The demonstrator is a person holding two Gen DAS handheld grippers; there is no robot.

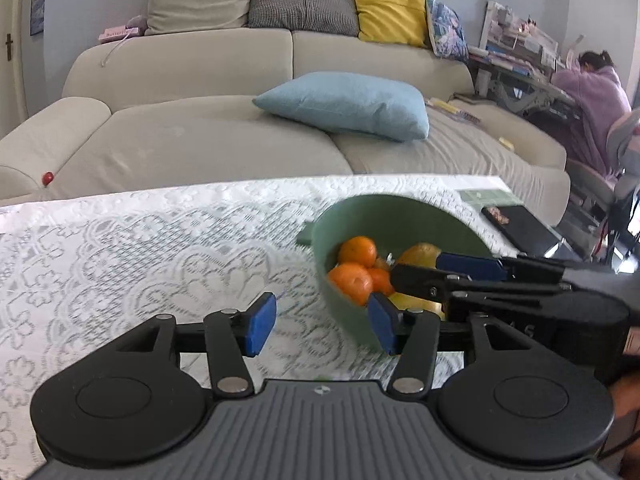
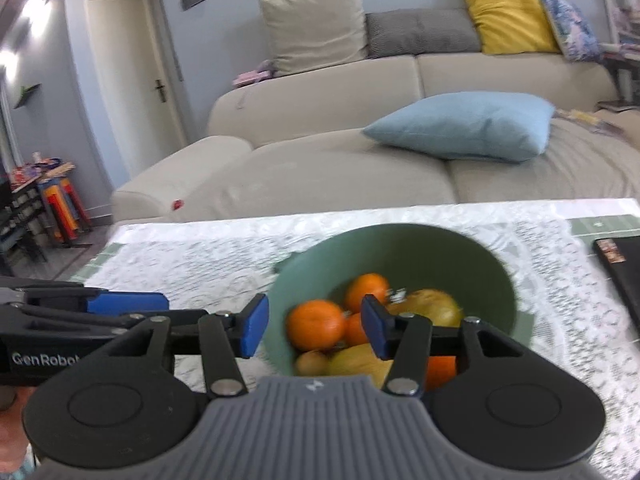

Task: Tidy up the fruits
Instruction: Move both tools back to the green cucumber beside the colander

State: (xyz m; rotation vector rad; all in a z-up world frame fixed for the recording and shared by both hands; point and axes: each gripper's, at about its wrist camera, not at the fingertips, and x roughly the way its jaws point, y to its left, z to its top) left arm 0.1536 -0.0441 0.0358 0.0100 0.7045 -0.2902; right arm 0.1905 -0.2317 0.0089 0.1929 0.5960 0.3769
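- Left wrist view has the green bowl (image 1: pixel 400 216) at about 2 o'clock from picture centre, sitting on the white lace tablecloth (image 1: pixel 140 248)
- inside the bowl lie oranges (image 1: pixel 352 280) toward its 9 o'clock side, with yellow fruit (image 1: pixel 420 254) at their 3 o'clock
- right wrist view shows the same bowl (image 2: pixel 420 248) just past centre toward 4 o'clock; the oranges (image 2: pixel 316 324) are heaped at its 8 o'clock, yellow fruit (image 2: pixel 436 304) at its 4 o'clock, more yellow fruit at 6 o'clock
- left claw (image 1: pixel 322 326) is spread, nothing between its blue pads; the pad at 3 o'clock overlaps the bowl's near wall in the picture, and whether it touches I cannot tell
- right claw (image 2: pixel 316 328) is spread too, gripping nothing; the bowl's 9 o'clock rim and the oranges show through the gap
- seen from the left wrist, the right claw reaches in from 3 o'clock, its tips over the fruit
- dark flat book-like object (image 2: pixel 620 276) lies on the cloth at 3 o'clock of the bowl
- beige sofa (image 2: pixel 320 160) stands beyond the table at 12 o'clock, with a pale blue cushion (image 2: pixel 464 126) on the seat and a yellow cushion (image 2: pixel 508 12) on the backrest
- person in a lilac top (image 1: pixel 592 100) sits at a desk at 2 o'clock in the left wrist view
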